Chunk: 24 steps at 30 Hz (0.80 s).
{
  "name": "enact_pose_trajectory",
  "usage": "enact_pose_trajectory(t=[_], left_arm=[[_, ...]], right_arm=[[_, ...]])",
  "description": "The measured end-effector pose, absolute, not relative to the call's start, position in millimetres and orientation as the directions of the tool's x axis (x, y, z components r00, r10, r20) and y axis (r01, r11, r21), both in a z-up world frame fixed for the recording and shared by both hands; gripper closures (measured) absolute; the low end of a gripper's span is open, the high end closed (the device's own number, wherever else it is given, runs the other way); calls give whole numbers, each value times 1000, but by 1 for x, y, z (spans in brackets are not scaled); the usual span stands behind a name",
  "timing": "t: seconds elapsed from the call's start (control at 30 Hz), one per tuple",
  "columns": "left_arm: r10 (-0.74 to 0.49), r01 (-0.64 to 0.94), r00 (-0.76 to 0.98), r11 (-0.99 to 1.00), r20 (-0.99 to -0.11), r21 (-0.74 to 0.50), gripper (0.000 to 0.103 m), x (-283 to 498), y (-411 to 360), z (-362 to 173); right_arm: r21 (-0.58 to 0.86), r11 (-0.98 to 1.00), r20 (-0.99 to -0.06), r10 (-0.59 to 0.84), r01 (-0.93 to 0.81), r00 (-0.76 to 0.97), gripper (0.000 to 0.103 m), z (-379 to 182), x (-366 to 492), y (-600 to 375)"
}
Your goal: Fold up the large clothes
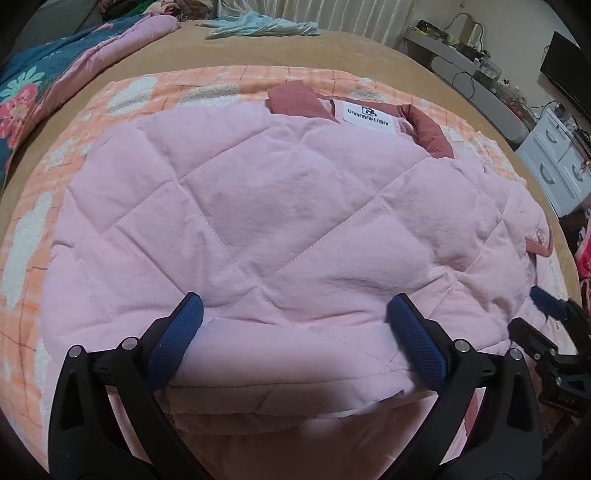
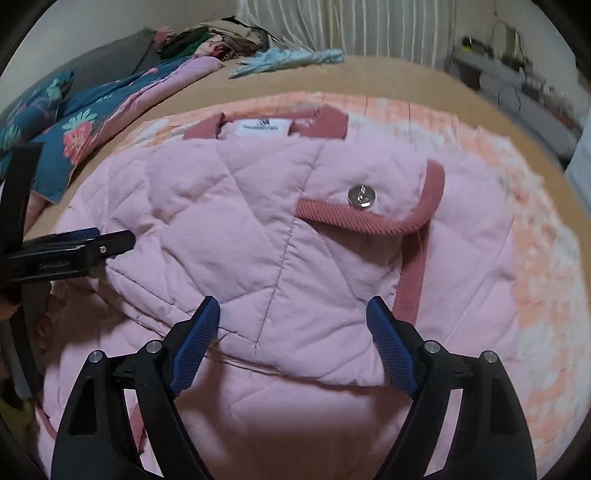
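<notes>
A pink quilted jacket (image 1: 258,206) with dark-pink corduroy collar and a white label (image 1: 365,115) lies folded on the bed, inner lining up. My left gripper (image 1: 295,314) is open, its blue pads straddling the near folded hem. My right gripper (image 2: 293,317) is open over the jacket's (image 2: 229,229) near edge, by a pocket flap with a silver snap (image 2: 361,195). The right gripper shows at the right edge of the left wrist view (image 1: 546,299); the left one shows at the left of the right wrist view (image 2: 92,245).
An orange and white fleece blanket (image 1: 44,229) lies under the jacket on a tan bed sheet (image 1: 258,51). A blue floral quilt (image 1: 33,85) is at the left, a light-blue garment (image 1: 258,27) at the back. White drawers (image 1: 554,162) and a desk stand at the right.
</notes>
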<state>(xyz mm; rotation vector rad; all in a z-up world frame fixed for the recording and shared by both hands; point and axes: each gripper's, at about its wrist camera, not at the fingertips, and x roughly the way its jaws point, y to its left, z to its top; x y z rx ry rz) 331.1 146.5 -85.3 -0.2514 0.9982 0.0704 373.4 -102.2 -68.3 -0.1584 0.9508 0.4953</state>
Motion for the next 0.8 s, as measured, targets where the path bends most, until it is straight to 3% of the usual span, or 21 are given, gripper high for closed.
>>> enact_pose_trajectory(t=[0.43, 0.8], left_arm=[[-27, -171, 570, 974, -821, -151, 9, 301, 135, -55], [-35, -166, 577, 973, -816, -160, 9, 287, 129, -36]], right_arm=[[135, 885, -810, 357, -445, 465, 20, -66, 376, -106], [168, 880, -783, 393, -444, 482, 8, -37, 364, -114]])
